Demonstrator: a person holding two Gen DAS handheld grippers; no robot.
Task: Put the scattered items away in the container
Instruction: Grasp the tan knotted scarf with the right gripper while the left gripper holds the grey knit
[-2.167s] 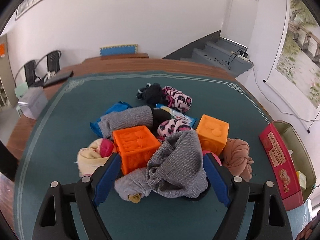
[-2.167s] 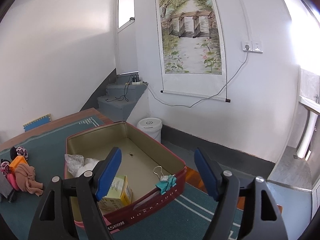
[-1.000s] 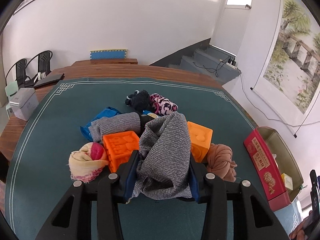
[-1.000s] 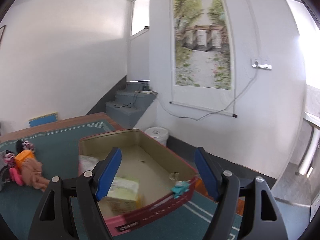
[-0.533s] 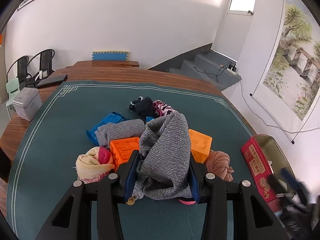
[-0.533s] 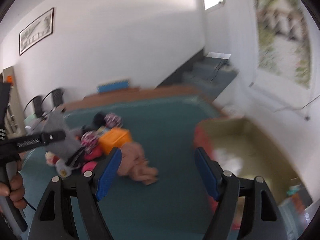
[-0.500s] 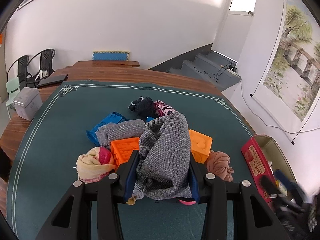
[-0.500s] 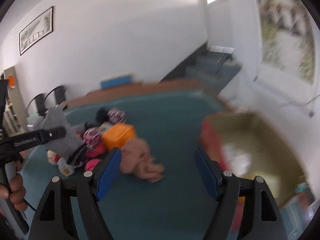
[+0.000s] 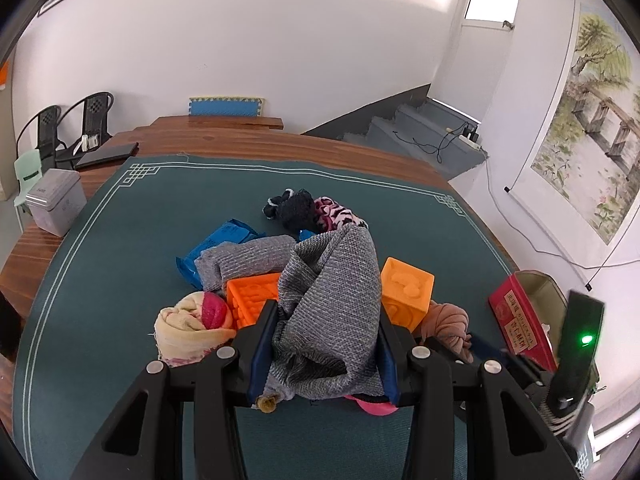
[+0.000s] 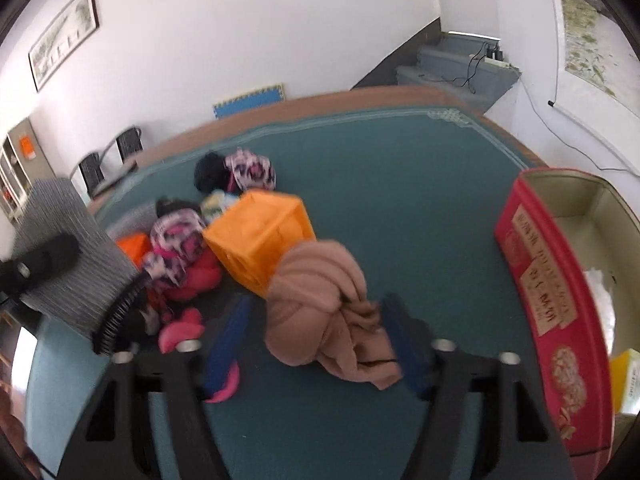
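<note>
White walls ring the room, and a dark green mat (image 9: 120, 248) covers the wooden table under both my grippers. In the left wrist view my left gripper (image 9: 324, 344) sits at the bottom centre, blue pads clamped tight on a grey knitted cloth (image 9: 332, 292) that bunches up between them and stands above the pile. Behind it lie two orange blocks (image 9: 404, 296), a cream and pink bundle (image 9: 192, 324), a blue packet (image 9: 220, 244) and a black and pink fluffy heap toward the middle of the frame.

Over in the right wrist view, my right gripper (image 10: 316, 344) is low in the frame and its jaws are closing, with a tan knotted cloth (image 10: 324, 300) sitting between the blue pads. The right pad looks to be right at the cloth's edge, the left pad a little off it; motion blur stops me saying whether they press yet. The cloth leans against the lighter orange block, just above it in the frame. At the right edge stands the red tin (image 10: 536, 280), open, gold inside, with a yellow box and something white in it.

A second ago this right view faced the tin and the scroll painting, jaws spread wide over the box; now it has swung round to the pile and narrowed. My left grip on the grey cloth is unchanged, though the right gripper has now come into that view's lower right.
</note>
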